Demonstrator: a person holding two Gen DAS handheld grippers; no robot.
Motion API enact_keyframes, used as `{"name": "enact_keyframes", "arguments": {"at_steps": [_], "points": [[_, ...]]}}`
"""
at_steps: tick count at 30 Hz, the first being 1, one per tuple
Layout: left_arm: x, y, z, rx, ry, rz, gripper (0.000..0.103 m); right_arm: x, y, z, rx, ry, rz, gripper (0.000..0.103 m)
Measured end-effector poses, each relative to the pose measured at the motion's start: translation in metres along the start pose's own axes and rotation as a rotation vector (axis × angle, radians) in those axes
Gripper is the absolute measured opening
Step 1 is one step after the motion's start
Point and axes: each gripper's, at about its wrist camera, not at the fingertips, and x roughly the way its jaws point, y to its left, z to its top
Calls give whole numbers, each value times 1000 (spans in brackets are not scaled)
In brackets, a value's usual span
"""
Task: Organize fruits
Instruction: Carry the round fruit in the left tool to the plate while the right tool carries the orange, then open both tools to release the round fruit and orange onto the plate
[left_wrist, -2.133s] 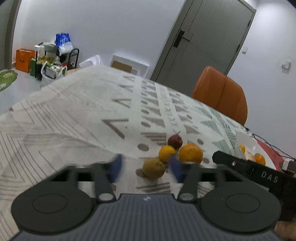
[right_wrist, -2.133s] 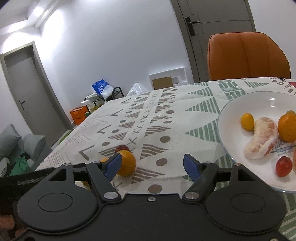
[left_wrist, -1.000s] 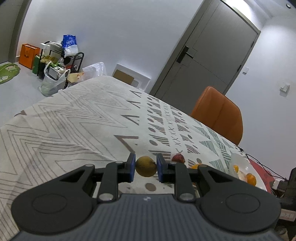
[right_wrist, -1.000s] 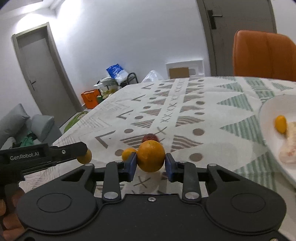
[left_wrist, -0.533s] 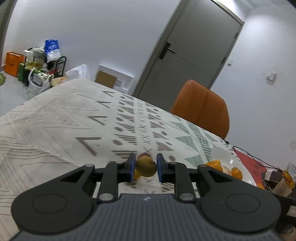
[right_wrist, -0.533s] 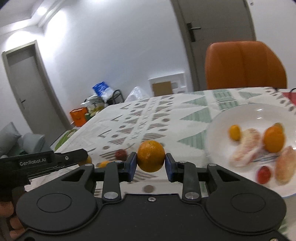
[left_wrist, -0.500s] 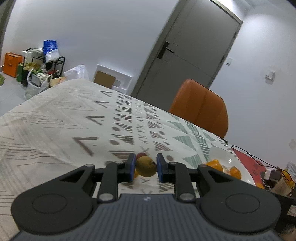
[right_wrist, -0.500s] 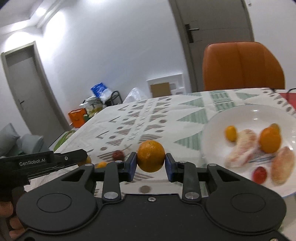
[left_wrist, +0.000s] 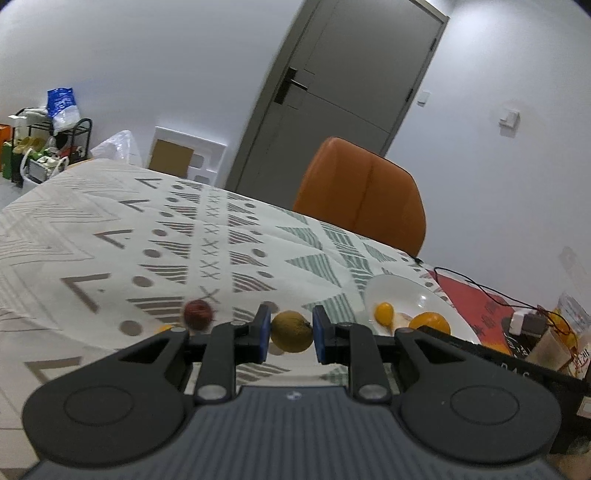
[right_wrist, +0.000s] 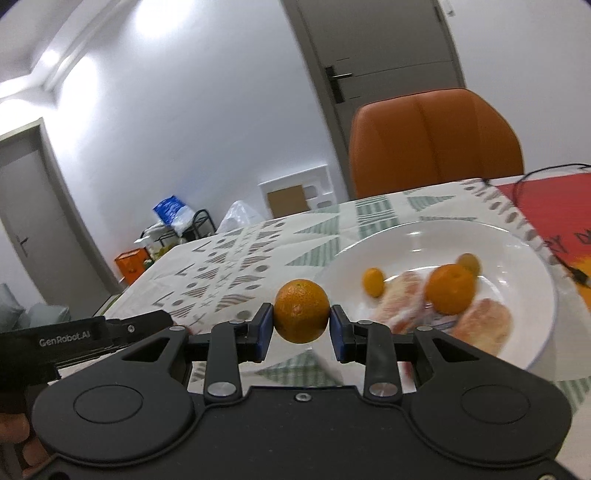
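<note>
Two clenched tools: left tool (left_wrist: 289, 334) on one lemon (left_wrist: 291, 331), right tool (right_wrist: 301, 327) on one orange (right_wrist: 301, 315).

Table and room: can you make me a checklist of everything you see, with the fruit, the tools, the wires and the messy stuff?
Surface: table under a patterned tablecloth; red mat at the right end.
Job's things: white plate with oranges and peeled segments; dark red fruit loose on the cloth.
Left tool: shut on a yellow-green fruit.
Right tool: shut on an orange, beside the plate's near rim.
Cables: black cable across the red mat.
Clutter: packets and a small box beyond the mat.
Surroundings: orange chair, grey door, rack with bags.
</note>
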Motion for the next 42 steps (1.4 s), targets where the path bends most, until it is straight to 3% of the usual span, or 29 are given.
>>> {"name": "enact_keyframes", "arguments": {"at_steps": [11, 16, 31, 37, 42], "points": [[24, -41, -1, 75, 30, -26, 22, -7, -48, 3, 93, -63, -54, 31], [35, -60, -1, 109, 43, -45, 22, -8, -56, 0, 127, -73, -53, 37], [51, -100, -4, 174, 74, -89, 22, -20, -70, 4, 173, -120, -55, 37], [50, -103, -1, 181, 66, -80, 29, -20, -72, 4, 181, -118, -54, 37], [42, -90, 7, 159, 38, -15, 54, -19, -70, 4, 182, -109, -49, 37]]}}
